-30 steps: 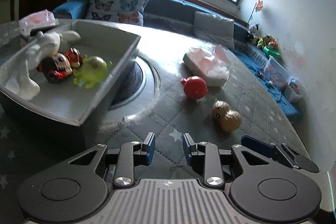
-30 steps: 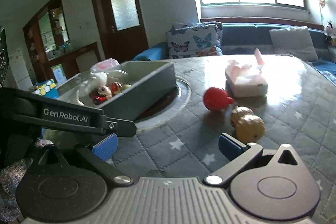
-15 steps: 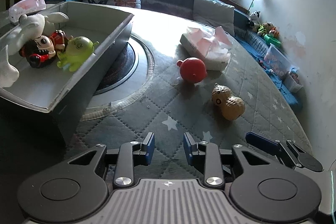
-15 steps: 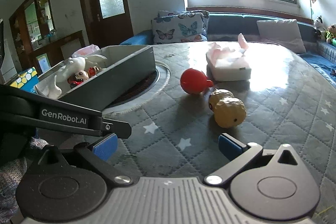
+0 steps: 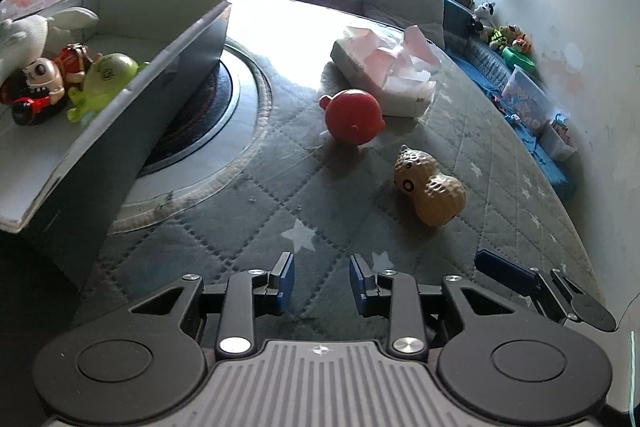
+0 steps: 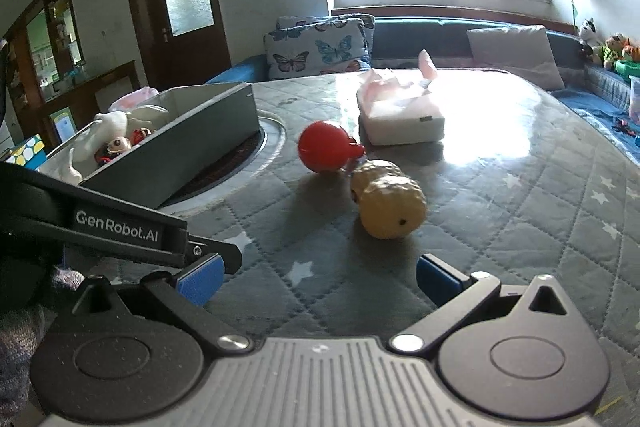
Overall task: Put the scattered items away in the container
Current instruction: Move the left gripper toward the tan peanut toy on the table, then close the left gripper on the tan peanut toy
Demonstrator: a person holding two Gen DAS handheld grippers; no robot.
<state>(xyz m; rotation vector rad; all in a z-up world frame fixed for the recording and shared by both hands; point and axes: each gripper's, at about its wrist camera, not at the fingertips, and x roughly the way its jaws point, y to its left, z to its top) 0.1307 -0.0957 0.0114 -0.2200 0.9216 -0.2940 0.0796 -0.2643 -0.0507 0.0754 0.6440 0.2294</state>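
Observation:
A red round toy (image 5: 352, 117) (image 6: 326, 147) and a tan peanut-shaped toy (image 5: 430, 185) (image 6: 386, 199) lie close together on the quilted table. At the left stands the grey container (image 5: 176, 47) (image 6: 200, 131), holding a green toy (image 5: 106, 79), a small doll (image 5: 40, 87) and a white plush (image 5: 24, 35). My left gripper (image 5: 322, 283) hovers short of the toys, its jaws a narrow gap apart with nothing between them. Behind the peanut toy, my right gripper (image 6: 318, 277) is open wide and holds nothing.
A tissue pack (image 5: 384, 67) (image 6: 400, 115) lies just behind the red toy. A round inset ring (image 5: 244, 131) in the table sits partly under the container. A sofa with cushions runs along the far side. The left gripper's body (image 6: 120, 227) crosses the right view's left edge.
Both grippers have come forward and lower toward the red and peanut toys, which now look larger and nearer. The container has slid to the left of both views.

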